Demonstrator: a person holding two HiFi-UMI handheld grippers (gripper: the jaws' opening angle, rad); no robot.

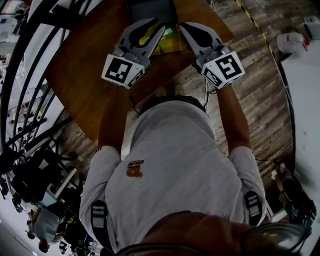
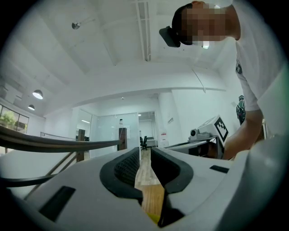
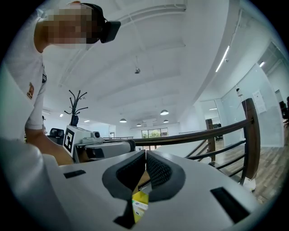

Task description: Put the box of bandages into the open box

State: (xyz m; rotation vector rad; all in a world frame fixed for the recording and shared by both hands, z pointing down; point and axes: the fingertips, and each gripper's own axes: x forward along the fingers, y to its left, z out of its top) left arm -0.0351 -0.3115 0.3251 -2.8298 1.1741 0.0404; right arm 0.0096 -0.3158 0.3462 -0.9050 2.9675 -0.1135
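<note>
- Over the wooden tabletop (image 1: pixel 85 85) I hold both tongs side by side, pointing away from me
- My left tongs (image 2: pixel 144 151) stand partly open: a narrow gap runs between the ribbed pads (image 2: pixel 126 167), and nothing sits in it (only the plank floor shows through)
- My right tongs (image 3: pixel 146 153) are closed, the pad tips touching, and they grip nothing
- The box of bandages (image 1: pixel 170 42), yellow and green, lies below and between the two tongs, free of both
- In the right gripper view a yellow piece of it shows low down, through the slot behind the closed tips
- The open box (image 1: pixel 150 10) is the dark one at the far edge of the tabletop, and the bandage box lies at its near side
- Whether it rests inside or just against it I cannot tell
</note>
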